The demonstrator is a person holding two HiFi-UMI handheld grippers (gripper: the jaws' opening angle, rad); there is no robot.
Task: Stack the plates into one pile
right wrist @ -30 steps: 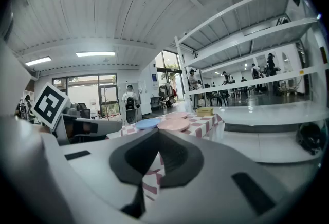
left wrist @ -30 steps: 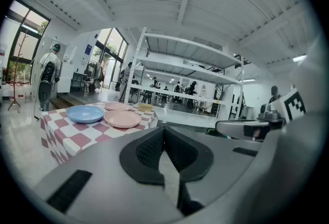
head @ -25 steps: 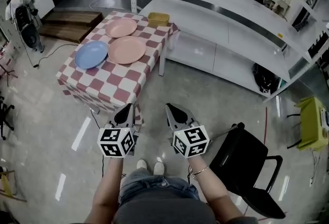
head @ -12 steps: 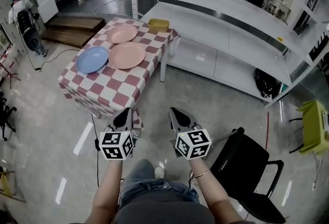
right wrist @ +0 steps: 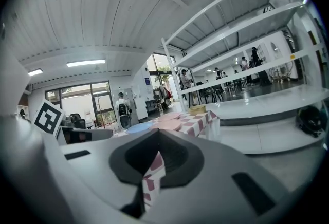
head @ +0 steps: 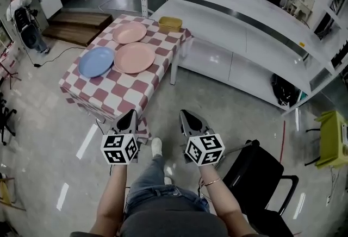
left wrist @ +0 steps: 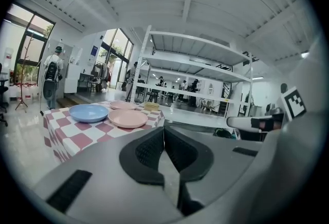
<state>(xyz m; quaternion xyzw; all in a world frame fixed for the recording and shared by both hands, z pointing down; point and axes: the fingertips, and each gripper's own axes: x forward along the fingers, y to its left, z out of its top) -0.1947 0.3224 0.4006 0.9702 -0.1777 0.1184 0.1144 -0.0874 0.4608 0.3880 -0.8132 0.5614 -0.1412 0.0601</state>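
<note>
My left gripper and right gripper, lower centre, are both pressed together and empty, well short of the three plates unstacked on the table at upper left, so I'd close in, then open before any rim.

The left gripper, jaws together and empty, faces a table bearing a blue plate, a near pink plate and a far pink plate.
</note>
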